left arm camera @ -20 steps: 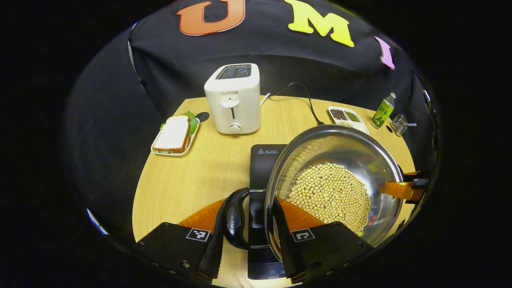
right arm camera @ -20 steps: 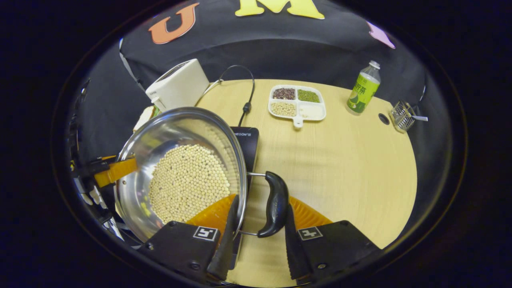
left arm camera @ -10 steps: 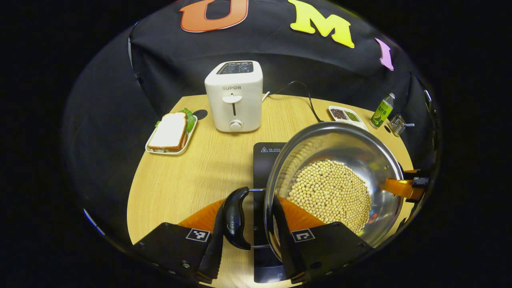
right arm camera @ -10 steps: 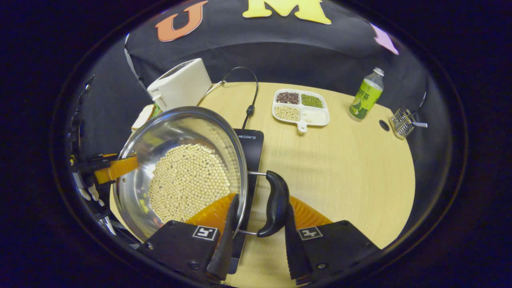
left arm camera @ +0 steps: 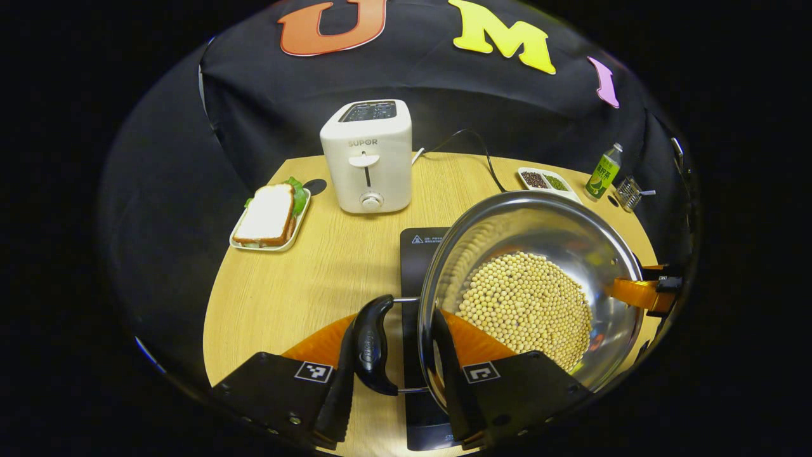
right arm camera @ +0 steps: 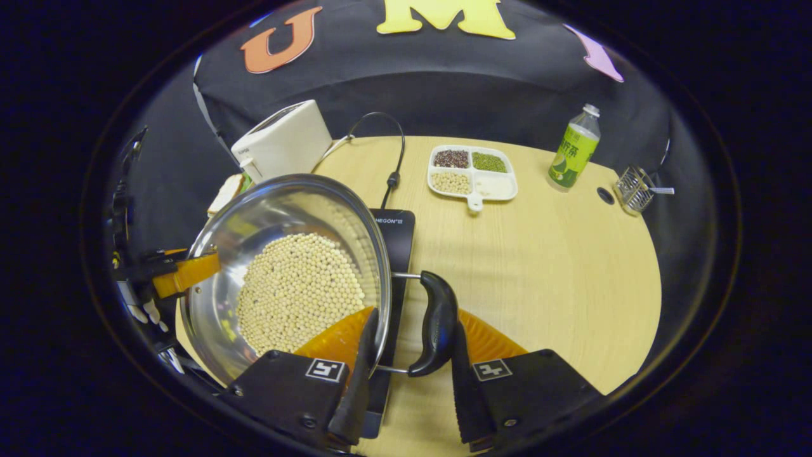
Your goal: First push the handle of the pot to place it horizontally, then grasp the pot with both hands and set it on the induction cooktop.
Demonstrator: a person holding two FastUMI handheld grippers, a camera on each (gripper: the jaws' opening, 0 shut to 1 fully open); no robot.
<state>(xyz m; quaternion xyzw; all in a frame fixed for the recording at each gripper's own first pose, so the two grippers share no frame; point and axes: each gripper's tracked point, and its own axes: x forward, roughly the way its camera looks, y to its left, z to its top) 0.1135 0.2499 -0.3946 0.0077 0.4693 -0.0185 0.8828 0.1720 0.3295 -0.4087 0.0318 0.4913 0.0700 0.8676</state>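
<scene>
**Both jaws clamped on the pot's handles, pot carried over the cooktop**

Jaws on both sides are narrow and gripping: the left gripper (left arm camera: 392, 374) has its fingers one outside the left handle (left arm camera: 372, 344) and one against the rim, and the right gripper (right arm camera: 406, 374) pinches the right handle (right arm camera: 436, 324) the same way. Over the last second little has moved. The pot (left arm camera: 539, 241) stays hanging at the same tilt between the two hands, while the table (left arm camera: 304, 279) and toaster (left arm camera: 368, 155) shift slightly behind it, so the carry is hovering, not descending. To my eye the pot sits above the induction cooktop (left arm camera: 419, 254) already; what remains is lowering it flat and letting go.

Largest is the round table, pale wood grain, matte. The pot is wide, shallow, polished steel, mirror-bright inside, floored with small, smooth, round soybeans (left arm camera: 526, 304). The cooktop is a flat, glossy black slab. The toaster is a boxy, white, smooth plastic block. Both handles are curved, shiny black grips on thin wire loops.
</scene>
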